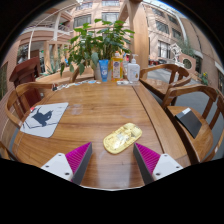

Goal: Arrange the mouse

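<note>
Just ahead of the gripper (113, 158), between its two spread fingers and slightly beyond their tips, a yellow mouse (122, 138) lies on the wooden table (100, 105); the jaws stand apart and hold nothing, the magenta pads (78, 156) clear of the mouse on either side. Ahead and to the left, near the table's edge, rests a pale mouse mat (42, 117) bearing a dark printed shape (its figure too small to read); this is judged the likely destination, since the task names only the mouse. Far beyond the fingers, at the table's opposite end, stand a potted plant (98, 42) and a few bottles (118, 68); chairs (178, 80) surround the table, and a dark flat object (189, 121) lies on the seat to the right. Risks, as judged from this position: the mouse sits skewed to the fingers' line, so closing without first squaring up could pinch one curved end and squirt it sideways; its rounded, smooth-looking shell may slip under a shallow grip; a low approach could nudge it forward before the pads close.
</note>
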Demonstrator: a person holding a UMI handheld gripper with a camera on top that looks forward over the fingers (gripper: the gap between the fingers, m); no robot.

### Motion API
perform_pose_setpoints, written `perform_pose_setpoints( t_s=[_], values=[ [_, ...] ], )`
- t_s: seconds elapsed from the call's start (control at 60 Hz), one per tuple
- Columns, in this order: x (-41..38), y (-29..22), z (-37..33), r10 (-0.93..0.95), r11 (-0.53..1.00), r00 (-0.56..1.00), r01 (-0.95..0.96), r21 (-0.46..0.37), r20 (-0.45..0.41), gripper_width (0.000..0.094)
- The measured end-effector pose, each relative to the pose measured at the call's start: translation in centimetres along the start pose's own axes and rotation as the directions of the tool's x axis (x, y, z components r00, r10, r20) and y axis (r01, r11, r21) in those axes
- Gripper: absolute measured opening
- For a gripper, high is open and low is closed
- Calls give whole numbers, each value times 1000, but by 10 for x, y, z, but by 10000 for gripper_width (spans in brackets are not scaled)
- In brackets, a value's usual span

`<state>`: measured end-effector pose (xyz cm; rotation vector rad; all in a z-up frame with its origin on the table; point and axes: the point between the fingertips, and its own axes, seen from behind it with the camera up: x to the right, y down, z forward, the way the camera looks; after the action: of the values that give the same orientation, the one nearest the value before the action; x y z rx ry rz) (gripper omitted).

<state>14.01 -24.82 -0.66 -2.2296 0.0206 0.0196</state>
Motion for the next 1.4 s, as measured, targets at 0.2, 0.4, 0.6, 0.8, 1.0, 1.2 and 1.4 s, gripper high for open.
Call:
perform_pose_setpoints(
  t_s=[0.2,0.4,0.6,0.8,1.0,1.2,1.4],
  values=[
    [2,-22,42,3,1000,1000,-3,-17,-14,843],
    [-1,-40,67,-8,1000,999,7,-27,-44,717],
    [-3,-49,76,-2,1000,997,2,6,-74,455],
    [4,-52,72,11,1000,990,-7,28,-137,342],
    [-1,-141,30,40,979,982,-2,204,-182,343],
    [-98,-260,-25,39,908,998,-14,420,-50,342],
    [-238,-210,23,-27,955,990,-14,296,135,341]
  ],
)
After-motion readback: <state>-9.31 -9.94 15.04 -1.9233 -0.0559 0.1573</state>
